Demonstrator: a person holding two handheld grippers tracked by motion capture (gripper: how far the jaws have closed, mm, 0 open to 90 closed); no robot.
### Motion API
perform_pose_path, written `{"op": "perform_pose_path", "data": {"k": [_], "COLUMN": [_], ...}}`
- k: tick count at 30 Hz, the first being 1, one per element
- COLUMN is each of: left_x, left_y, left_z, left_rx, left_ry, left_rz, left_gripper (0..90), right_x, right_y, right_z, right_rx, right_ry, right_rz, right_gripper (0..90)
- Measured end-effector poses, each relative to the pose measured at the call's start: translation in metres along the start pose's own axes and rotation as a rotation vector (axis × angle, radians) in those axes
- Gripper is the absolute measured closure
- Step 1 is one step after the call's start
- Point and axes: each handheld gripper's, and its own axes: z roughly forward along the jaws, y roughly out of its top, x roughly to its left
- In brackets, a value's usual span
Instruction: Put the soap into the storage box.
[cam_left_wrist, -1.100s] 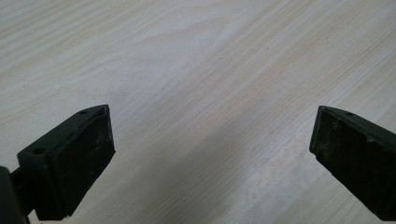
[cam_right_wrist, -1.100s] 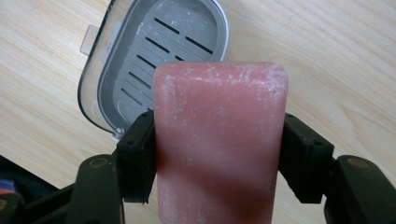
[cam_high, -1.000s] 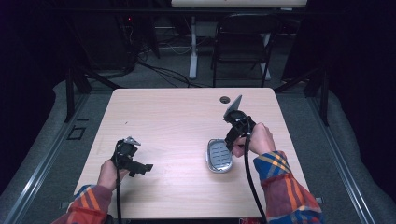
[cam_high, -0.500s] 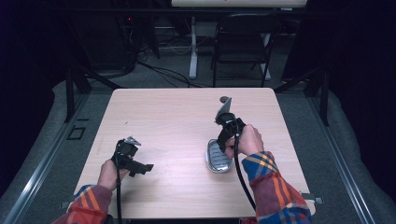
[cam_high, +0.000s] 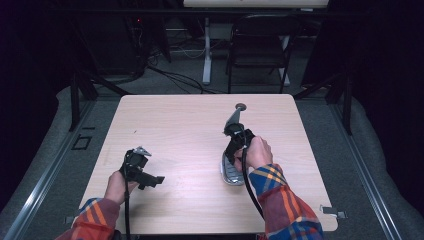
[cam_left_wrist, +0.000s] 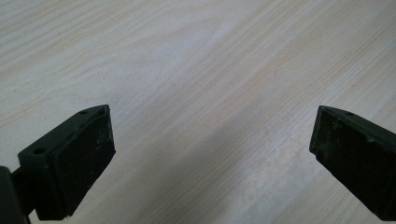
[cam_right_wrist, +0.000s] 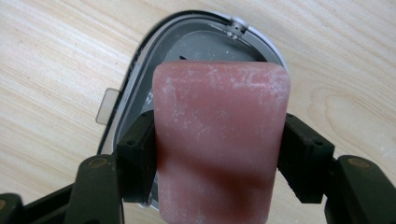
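In the right gripper view a pink bar of soap (cam_right_wrist: 219, 140), dusted with white, is clamped between the black fingers (cam_right_wrist: 135, 154) of my right gripper (cam_right_wrist: 219, 154). Right under it lies an oval metal soap dish (cam_right_wrist: 261, 42) on the wooden table. From above, the right gripper (cam_high: 234, 150) points down over the near-right part of the table, just above the dish (cam_high: 231, 174). My left gripper (cam_high: 150, 179) hovers low at the near left, jaws wide apart and empty (cam_left_wrist: 212, 158) over bare wood.
The light wooden table (cam_high: 180, 130) has a small dark round hole (cam_high: 240, 106) near its far edge. Beyond the table stand a black chair (cam_high: 260, 45) and a desk leg with cables on the floor.
My right gripper with the soap has moved left, nearer and lower, and now sits right over the soap dish. The left gripper has stayed put.
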Motion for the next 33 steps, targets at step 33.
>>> {"op": "perform_pose_path", "data": {"k": [33], "left_x": [-0.002], "left_y": [0.001], "left_z": [0.002], "left_rx": [0.026], "left_ry": [0.003], "left_rz": [0.016], "left_gripper": [0.0], "right_x": [-0.059], "right_y": [-0.076], "right_z": [-0.049], "right_rx": [-0.259], "right_ry": [-0.005], "right_rz": [-0.062], "right_gripper": [5.1]}}
